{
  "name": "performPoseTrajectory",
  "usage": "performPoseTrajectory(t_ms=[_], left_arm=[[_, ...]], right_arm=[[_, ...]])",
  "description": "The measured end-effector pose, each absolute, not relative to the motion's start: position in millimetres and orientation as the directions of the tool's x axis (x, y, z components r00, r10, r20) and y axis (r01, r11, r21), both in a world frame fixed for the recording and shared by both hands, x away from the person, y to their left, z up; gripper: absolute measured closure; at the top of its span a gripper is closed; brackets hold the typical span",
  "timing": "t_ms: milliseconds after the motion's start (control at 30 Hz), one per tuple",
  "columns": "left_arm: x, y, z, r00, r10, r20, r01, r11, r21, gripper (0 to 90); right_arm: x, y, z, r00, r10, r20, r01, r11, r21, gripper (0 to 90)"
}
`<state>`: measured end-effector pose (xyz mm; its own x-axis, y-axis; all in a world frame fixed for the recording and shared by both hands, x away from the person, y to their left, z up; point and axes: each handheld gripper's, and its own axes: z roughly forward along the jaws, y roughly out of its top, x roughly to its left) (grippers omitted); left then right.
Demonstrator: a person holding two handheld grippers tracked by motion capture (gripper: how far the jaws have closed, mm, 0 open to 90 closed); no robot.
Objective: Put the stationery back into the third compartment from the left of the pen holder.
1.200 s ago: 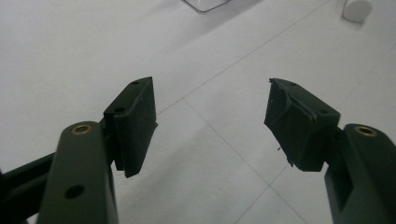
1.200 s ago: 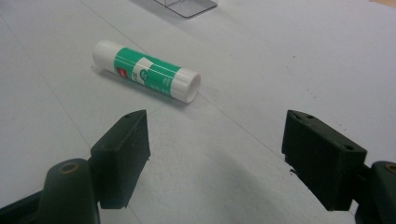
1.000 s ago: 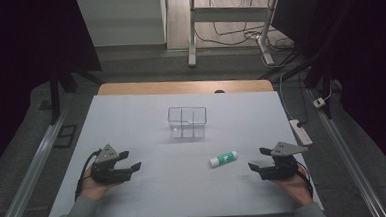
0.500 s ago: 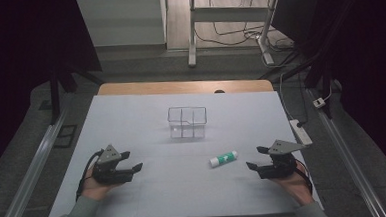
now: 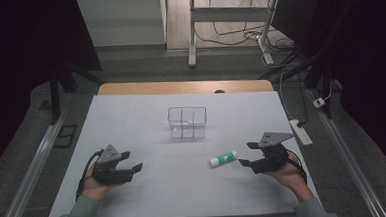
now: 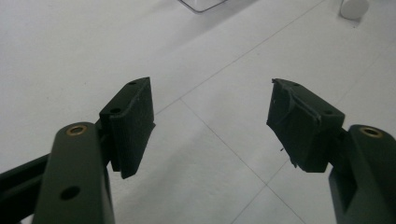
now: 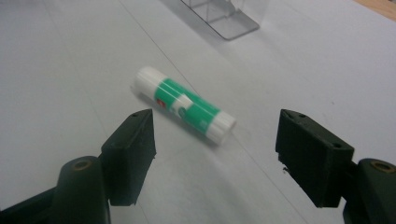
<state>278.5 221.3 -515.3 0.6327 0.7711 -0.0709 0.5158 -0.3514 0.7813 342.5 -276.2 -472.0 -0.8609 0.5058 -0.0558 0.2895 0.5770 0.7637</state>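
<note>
A white and green glue stick (image 5: 222, 159) lies on its side on the white table, right of centre. My right gripper (image 5: 247, 153) sits just right of it, pointing at it. In the right gripper view the glue stick (image 7: 184, 104) lies just ahead of the right gripper (image 7: 217, 123). Its jaws have just been closing a little but stand wide with nothing between them. My left gripper (image 5: 132, 160) rests open at the front left; the left gripper view shows the left gripper (image 6: 212, 98) over bare table. A clear divided box (image 5: 187, 122) stands at mid-table.
The white table (image 5: 131, 116) has a wooden far edge (image 5: 180, 87). A power strip (image 5: 301, 132) lies on the floor off the right edge, and desk legs and cables stand beyond. The clear box (image 7: 224, 16) is past the glue stick.
My right gripper has shifted left toward the glue stick and risen slightly. The left gripper, the glue stick and the box have stayed put.
</note>
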Motion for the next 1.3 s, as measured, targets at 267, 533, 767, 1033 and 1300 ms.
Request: performPoseTrajectory(t_ms=[267,533,767,1033,1300], left_arm=[[278,222,-515,0.633,0.772,-0.068,0.516,-0.354,0.780,31.4],[277,220,-515,0.636,0.768,-0.067,0.520,-0.363,0.773,31.2],[277,223,-513,0.631,0.773,-0.064,0.517,-0.357,0.778,31.2],[278,222,-512,0.632,0.773,-0.059,0.515,-0.362,0.777,31.2],[276,220,-513,0.627,0.777,-0.054,0.519,-0.366,0.773,31.0]], right_arm=[[355,-255,-462,-0.898,0.437,-0.054,0.267,0.636,0.724,28.1],[370,-236,-449,-0.931,0.363,-0.045,0.227,0.670,0.707,27.4],[377,-216,-446,-0.961,0.270,-0.052,0.170,0.731,0.661,27.4],[385,-191,-453,-0.987,0.152,-0.051,0.094,0.805,0.586,29.2],[390,-176,-467,-0.996,0.088,-0.029,0.059,0.843,0.535,29.4]])
